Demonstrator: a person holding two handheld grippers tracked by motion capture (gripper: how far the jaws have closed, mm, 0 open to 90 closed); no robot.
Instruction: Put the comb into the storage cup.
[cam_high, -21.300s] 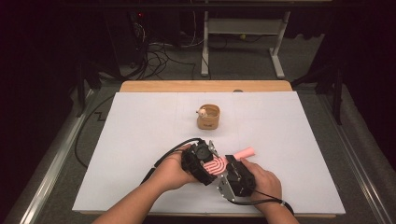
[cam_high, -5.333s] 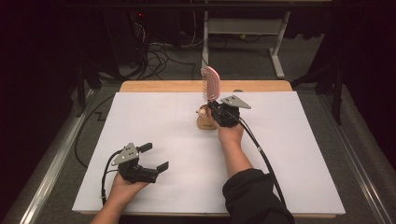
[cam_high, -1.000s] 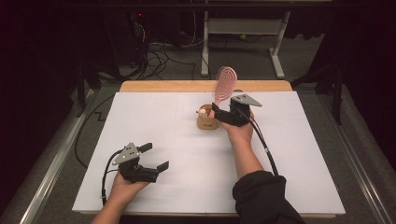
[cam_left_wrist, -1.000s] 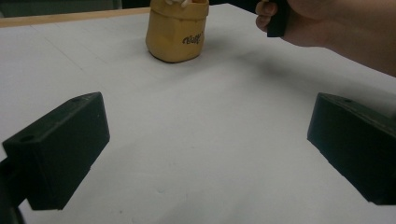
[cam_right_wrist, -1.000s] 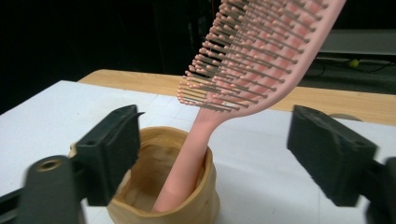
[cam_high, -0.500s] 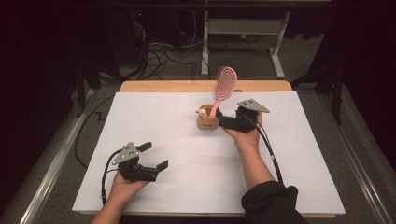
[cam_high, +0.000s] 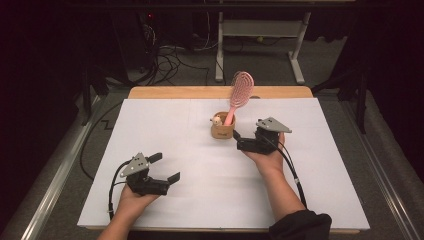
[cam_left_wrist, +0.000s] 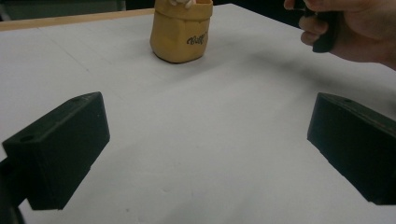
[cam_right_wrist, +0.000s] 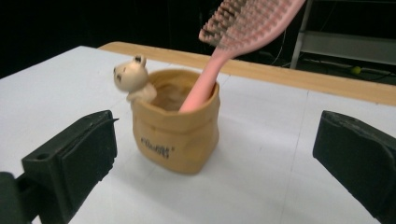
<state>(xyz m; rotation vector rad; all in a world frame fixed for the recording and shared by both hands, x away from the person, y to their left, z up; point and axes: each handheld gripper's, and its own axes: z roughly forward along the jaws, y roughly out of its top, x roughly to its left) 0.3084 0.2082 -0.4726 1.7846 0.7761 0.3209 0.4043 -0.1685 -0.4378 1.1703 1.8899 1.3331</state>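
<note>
Released pink hairbrush (cam_high: 239, 95) | stands in tan pot (cam_high: 222, 129) | right gripper (cam_high: 239, 142) open

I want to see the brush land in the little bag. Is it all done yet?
Pretty much done. The pink hairbrush already stands handle-down in the tan bag-shaped holder, leaning on its rim. Nothing is in hand: the right gripper has just opened and sits beside the holder with bare jaws, and the left gripper rests open near the table's front. Little seems left beyond pulling back.

The high view looks down and forward over the surface (cam_high: 165, 130); both gripper views sit low and close, sharing the holder (cam_high: 223, 127).
</note>
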